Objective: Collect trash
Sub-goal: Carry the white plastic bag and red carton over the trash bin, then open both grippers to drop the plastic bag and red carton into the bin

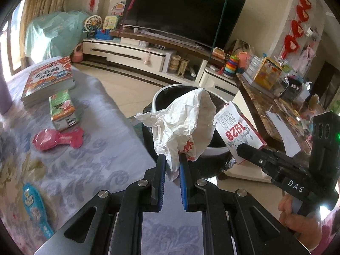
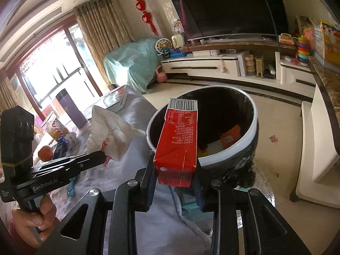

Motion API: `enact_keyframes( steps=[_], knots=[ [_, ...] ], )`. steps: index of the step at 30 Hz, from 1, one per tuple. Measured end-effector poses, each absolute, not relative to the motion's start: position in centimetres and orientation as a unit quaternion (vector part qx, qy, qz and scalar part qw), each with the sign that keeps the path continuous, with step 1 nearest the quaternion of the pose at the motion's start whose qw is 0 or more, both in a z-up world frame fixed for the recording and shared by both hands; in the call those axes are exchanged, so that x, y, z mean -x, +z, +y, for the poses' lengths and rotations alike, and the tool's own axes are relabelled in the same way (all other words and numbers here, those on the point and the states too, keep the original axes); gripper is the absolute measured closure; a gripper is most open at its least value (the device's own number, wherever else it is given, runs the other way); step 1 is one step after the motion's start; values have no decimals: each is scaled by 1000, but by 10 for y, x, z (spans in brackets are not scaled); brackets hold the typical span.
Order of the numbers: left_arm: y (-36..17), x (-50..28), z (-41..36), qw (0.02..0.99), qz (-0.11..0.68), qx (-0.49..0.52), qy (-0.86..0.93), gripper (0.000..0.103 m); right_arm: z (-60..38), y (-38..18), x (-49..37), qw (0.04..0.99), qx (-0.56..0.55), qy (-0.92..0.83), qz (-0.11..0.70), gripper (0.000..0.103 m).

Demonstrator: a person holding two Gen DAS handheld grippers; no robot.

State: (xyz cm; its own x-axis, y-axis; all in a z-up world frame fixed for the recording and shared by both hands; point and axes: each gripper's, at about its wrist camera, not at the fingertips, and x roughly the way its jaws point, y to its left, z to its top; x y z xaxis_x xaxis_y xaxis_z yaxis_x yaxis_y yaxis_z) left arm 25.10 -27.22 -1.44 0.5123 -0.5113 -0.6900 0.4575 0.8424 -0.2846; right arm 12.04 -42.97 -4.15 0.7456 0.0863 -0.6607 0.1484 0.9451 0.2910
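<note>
Lavender floral-print bed cover (image 1: 89, 148). Thick colourful picture book (image 1: 50, 78) at far end; green-orange small carton (image 1: 62, 110) just in front; pink bone-shaped plastic packet (image 1: 57, 139) nearer; blue snack wrapper (image 1: 35, 208) nearest.

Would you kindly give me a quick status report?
Left gripper shut on crumpled wrapper. Right gripper shut on red carton. Both near bin; nothing blocking.

The red and white carton (image 1: 239, 132) shows the number "1928". The right gripper (image 1: 244, 148) says "DAS". The left gripper (image 2: 102, 156) says "GenRobot.AI". The carton end has a barcode (image 2: 182, 105).
</note>
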Motion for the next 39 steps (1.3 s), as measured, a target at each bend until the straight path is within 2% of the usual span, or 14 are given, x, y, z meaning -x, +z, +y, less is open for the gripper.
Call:
enact_keyframes(
  steps=[39],
  knots=[
    [-20, -311, -344, 861, 426, -14, -279, 91, -467, -42, -164, 913, -142, -41, 381, 73]
  ],
)
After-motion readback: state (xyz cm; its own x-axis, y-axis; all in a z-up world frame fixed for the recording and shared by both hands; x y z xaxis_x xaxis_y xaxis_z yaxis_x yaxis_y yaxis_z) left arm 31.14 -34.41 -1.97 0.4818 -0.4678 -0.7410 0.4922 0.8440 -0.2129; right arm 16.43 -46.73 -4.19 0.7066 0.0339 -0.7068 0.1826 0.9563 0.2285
